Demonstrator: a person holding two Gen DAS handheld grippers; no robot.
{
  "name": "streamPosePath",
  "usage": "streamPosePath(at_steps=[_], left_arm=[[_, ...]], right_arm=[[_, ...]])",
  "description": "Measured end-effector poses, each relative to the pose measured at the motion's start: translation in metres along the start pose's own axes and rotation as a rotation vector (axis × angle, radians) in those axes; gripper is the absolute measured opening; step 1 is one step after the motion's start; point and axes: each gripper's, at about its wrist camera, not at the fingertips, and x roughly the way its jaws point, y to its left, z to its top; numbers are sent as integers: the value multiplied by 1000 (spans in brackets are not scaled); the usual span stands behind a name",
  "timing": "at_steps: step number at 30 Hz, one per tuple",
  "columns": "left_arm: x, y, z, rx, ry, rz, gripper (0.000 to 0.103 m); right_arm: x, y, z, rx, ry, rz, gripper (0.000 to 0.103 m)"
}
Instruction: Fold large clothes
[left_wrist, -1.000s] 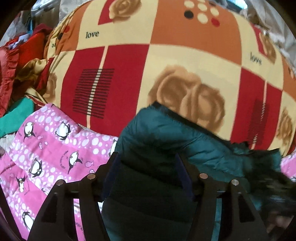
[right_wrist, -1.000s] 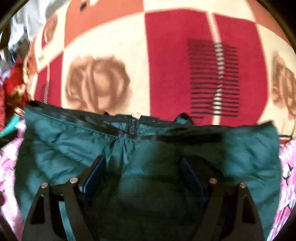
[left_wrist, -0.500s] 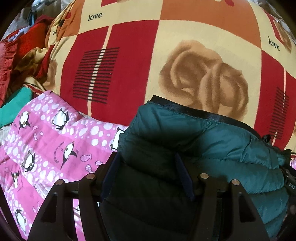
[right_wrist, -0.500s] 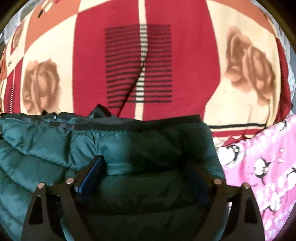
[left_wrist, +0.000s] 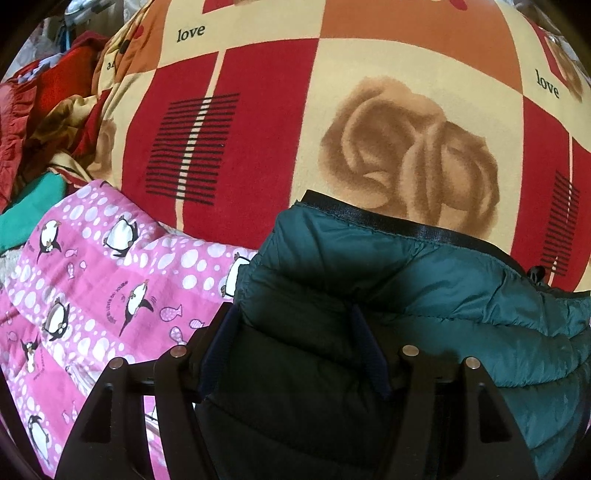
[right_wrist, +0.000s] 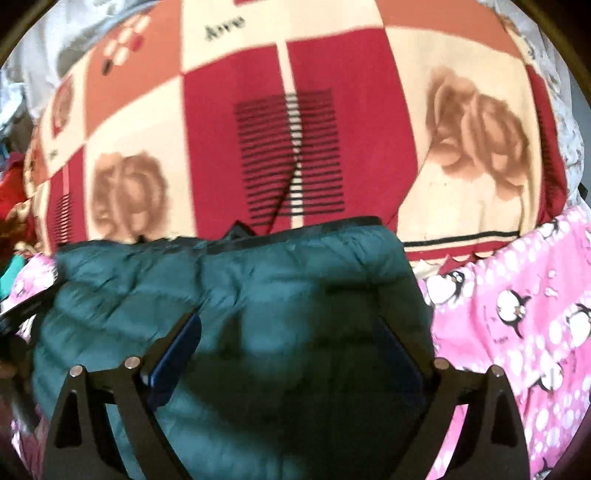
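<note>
A dark green puffer jacket (left_wrist: 424, 280) lies folded on a red, cream and orange rose-print blanket (left_wrist: 388, 110), its black-trimmed hem toward the far side. My left gripper (left_wrist: 291, 314) is at the jacket's left edge. A thick fold fills the gap between its blue pads, and the jaws are easing apart. In the right wrist view the same jacket (right_wrist: 258, 280) spreads under my right gripper (right_wrist: 286, 325). That gripper stands wide open over the jacket's right part, its fingers (right_wrist: 177, 350) resting apart on the fabric without pinching it.
A pink penguin-print quilt (left_wrist: 92, 288) lies under the jacket, showing left of it and also on its right side (right_wrist: 517, 314). Red, gold and teal clothes (left_wrist: 40, 122) are piled at the far left. Pale bedding (right_wrist: 569, 122) edges the blanket on the right.
My right gripper slid rightward across the jacket to near its right corner, and its jaws widened. My left gripper sank slightly with the jacket's left edge, then stayed still.
</note>
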Motion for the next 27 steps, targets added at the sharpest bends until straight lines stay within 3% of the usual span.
streamPosePath(at_steps=[3, 6, 10, 15, 20, 27], left_arm=[[0, -1, -1, 6, -6, 7, 39], [-1, -3, -2, 13, -11, 15, 39], [-7, -4, -1, 26, -1, 14, 39], [-34, 4, -4, 29, -2, -22, 39], [-61, 12, -18, 24, -14, -52, 39], [-82, 19, -41, 44, -4, -54, 39]], right_arm=[[-2, -2, -17, 2, 30, 11, 96], [16, -3, -27, -15, 97, -49, 96], [26, -11, -31, -6, 110, -58, 97], [-7, -9, -32, 24, 77, -47, 96], [-46, 7, -45, -23, 36, -23, 96], [-33, 12, -67, -50, 128, -14, 95]])
